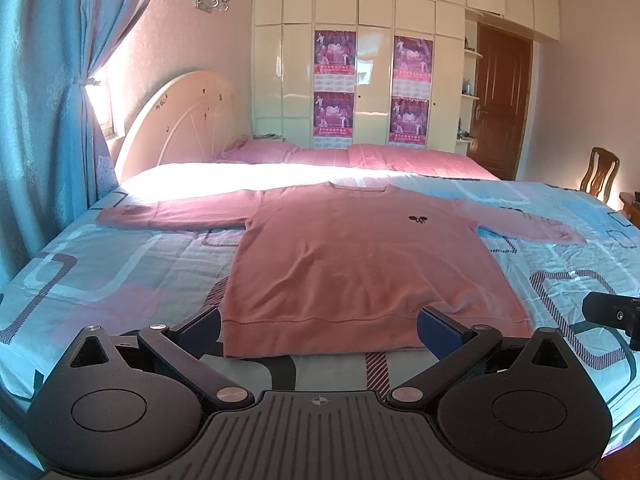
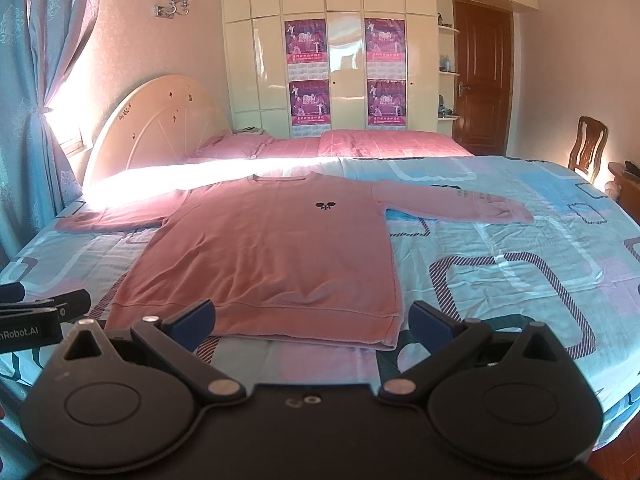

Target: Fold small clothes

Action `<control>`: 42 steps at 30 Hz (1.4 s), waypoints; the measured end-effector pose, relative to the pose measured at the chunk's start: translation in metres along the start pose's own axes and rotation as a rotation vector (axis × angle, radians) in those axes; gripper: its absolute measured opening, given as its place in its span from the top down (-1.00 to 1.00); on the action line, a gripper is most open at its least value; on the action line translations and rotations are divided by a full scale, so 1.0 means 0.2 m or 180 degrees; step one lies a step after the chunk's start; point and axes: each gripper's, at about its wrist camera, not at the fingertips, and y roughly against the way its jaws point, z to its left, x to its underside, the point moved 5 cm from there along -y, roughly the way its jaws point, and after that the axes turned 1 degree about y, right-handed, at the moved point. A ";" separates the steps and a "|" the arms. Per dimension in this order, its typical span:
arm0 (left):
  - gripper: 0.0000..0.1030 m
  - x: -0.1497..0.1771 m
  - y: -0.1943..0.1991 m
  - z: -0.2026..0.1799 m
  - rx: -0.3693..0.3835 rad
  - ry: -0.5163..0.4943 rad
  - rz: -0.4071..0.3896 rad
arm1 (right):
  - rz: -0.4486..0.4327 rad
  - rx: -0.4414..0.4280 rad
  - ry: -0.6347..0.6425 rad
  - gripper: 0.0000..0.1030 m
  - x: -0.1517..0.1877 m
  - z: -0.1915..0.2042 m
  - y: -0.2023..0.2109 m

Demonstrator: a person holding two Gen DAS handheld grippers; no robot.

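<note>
A pink long-sleeved sweater lies flat and face up on the bed, both sleeves spread out sideways, a small dark logo on its chest. It also shows in the right wrist view. My left gripper is open and empty, its blue-padded fingers straddling the left half of the sweater's hem, just above the bedsheet. My right gripper is open and empty, near the hem's right part, with the hem's right corner just inside its right finger. The right gripper's edge shows in the left wrist view.
The bed has a light blue patterned sheet and pink pillows by a cream headboard. A blue curtain hangs at the left. A wardrobe, a brown door and a wooden chair stand beyond the bed.
</note>
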 end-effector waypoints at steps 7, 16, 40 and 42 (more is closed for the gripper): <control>-1.00 0.00 0.00 0.01 0.0002 -0.0003 -0.0004 | -0.0005 -0.0003 -0.0001 -0.99 0.00 0.00 0.00; -1.00 0.00 0.01 0.02 0.0008 -0.0006 -0.0017 | -0.0019 0.0010 -0.0003 -0.99 -0.01 0.00 0.01; -1.00 -0.16 -0.21 0.05 0.0311 0.0184 -0.0144 | -0.0143 0.0359 -0.0072 -0.99 -0.17 -0.10 -0.18; -1.00 -0.17 -0.24 0.03 0.0397 0.0135 -0.0129 | -0.0162 0.0419 -0.0062 -0.99 -0.18 -0.11 -0.19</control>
